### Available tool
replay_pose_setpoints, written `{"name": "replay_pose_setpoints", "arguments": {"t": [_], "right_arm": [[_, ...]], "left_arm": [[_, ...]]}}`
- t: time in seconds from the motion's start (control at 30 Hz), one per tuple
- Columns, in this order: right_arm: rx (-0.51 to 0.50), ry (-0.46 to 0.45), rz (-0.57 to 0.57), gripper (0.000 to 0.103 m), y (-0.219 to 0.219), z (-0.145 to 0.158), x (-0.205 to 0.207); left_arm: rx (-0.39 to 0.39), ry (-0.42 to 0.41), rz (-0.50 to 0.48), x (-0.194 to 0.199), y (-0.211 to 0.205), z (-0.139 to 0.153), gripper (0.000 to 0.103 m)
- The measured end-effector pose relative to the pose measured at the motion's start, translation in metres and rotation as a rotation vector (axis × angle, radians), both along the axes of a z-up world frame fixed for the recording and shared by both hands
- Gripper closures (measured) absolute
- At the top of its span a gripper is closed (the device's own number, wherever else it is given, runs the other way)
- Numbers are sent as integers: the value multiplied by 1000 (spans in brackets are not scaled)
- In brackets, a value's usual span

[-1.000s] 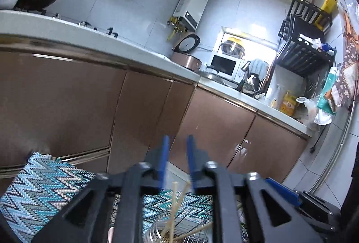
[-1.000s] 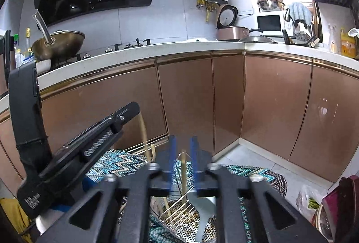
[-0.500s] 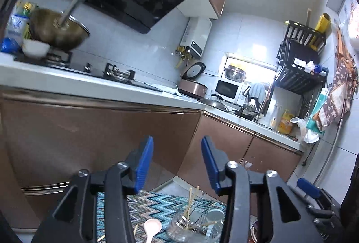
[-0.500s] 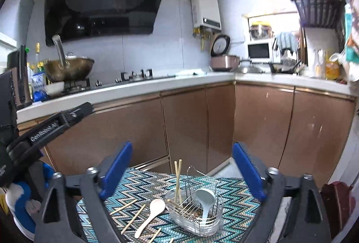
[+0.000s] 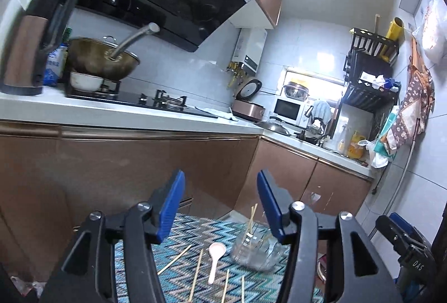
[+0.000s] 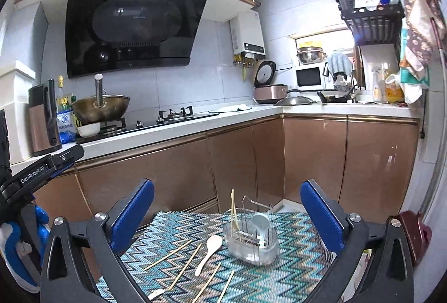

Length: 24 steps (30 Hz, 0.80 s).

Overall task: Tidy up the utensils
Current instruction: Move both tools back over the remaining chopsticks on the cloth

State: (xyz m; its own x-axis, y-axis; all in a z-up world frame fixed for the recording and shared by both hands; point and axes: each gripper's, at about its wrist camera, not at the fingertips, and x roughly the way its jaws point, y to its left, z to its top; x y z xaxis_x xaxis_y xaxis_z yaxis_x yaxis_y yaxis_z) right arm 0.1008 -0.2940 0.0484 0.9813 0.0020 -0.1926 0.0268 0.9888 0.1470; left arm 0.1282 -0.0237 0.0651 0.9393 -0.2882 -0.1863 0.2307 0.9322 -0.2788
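Note:
A wire utensil holder (image 6: 252,238) on a clear tray stands on a zigzag-patterned mat (image 6: 293,269). It holds two chopsticks (image 6: 233,209) and a grey-blue spoon (image 6: 261,226). A white spoon (image 6: 209,251) and several loose chopsticks (image 6: 185,265) lie on the mat to its left. My right gripper (image 6: 227,215) is open and empty, raised above the mat. My left gripper (image 5: 220,208) is open and empty, also raised; its view shows the holder (image 5: 255,247), the white spoon (image 5: 215,257) and the chopsticks (image 5: 197,272).
Brown kitchen cabinets (image 6: 232,160) under a white counter (image 6: 178,122) stand behind the mat. A wok (image 6: 100,106), a gas hob (image 6: 176,115), a rice cooker (image 6: 268,92) and a microwave (image 6: 310,76) sit on the counter. The left gripper's body (image 6: 33,177) shows at far left.
Both grippers have opened and risen away from the holder. The chopsticks and the grey-blue spoon they held over the holder now stand in it.

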Motion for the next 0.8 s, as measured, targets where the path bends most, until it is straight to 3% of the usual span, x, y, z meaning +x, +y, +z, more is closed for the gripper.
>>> {"name": "replay_pose_setpoints", "arguments": {"t": [0.33, 0.8], "right_arm": [[-18, -51, -24, 0, 22, -13, -57], [57, -61, 87, 0, 32, -32, -63]], "left_arm": [[26, 5, 72, -67, 42, -6, 47], [10, 65, 113, -74, 65, -22, 47]]}}
